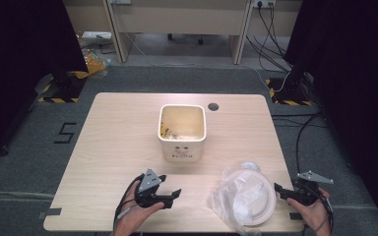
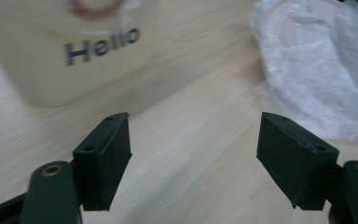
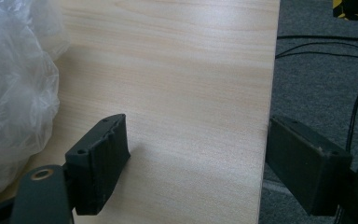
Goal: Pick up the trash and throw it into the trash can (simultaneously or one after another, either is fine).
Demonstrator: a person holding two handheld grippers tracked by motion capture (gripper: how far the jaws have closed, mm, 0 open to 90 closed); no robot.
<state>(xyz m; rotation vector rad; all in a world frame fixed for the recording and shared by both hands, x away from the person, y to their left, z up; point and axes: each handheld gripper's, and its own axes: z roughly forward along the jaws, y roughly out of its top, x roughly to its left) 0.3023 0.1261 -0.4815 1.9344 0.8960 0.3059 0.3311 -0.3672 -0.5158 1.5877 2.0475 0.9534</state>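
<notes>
Both grippers stand released, nothing between their jaws: the left gripper [image 1: 170,195] near the table's [image 1: 118,128] front edge, the right gripper [image 1: 284,191] at its front right corner. Between them, just beside the right one, lies the plastic bag [image 1: 241,196], probably light, limp and slippery; a bunched fold at its edge suits a pinch. The cream bin [image 1: 182,133] stands mid-table.

Even overhead light falls bright on the pale bench [image 1: 118,147] while dark curtains swallow both sides of the high view, shadows stay soft and short, the "Hello" bin [image 2: 74,51] smears with motion blur in the left gripper view, and the plastic bag [image 3: 14,93] glares white and soft.
</notes>
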